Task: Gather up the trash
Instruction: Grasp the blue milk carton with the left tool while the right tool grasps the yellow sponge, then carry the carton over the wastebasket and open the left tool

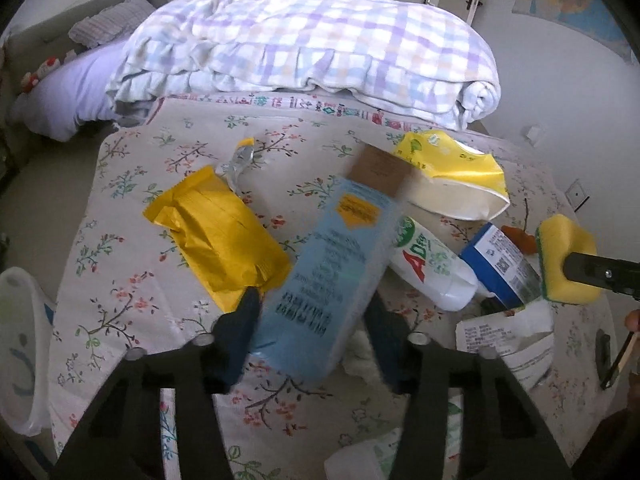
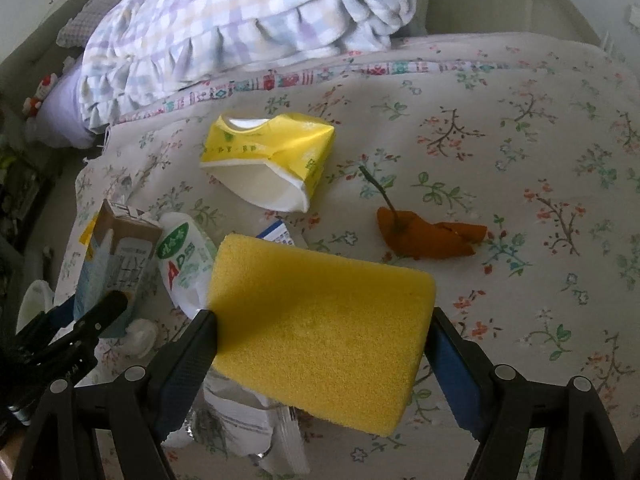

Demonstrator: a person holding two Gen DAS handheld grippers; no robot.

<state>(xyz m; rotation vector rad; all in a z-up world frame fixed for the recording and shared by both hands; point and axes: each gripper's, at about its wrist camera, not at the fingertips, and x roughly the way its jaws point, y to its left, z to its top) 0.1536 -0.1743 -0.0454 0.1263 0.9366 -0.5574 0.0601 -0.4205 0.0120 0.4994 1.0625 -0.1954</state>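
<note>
The left gripper (image 1: 310,322) clamps the pale blue carton (image 1: 332,264), tilted off the bed (image 1: 132,272) for carrying away; beside that carton, the right gripper (image 2: 320,332) grips the yellow sponge (image 2: 320,332).

Rolled plaid quilt (image 1: 304,40), lavender pillow (image 1: 76,92)

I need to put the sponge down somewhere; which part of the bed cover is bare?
Bare: the floral bed cover right of the orange peel, up to the folded blanket. Crowded: around the blue carton, white bottle and yellow wrapper.
</note>
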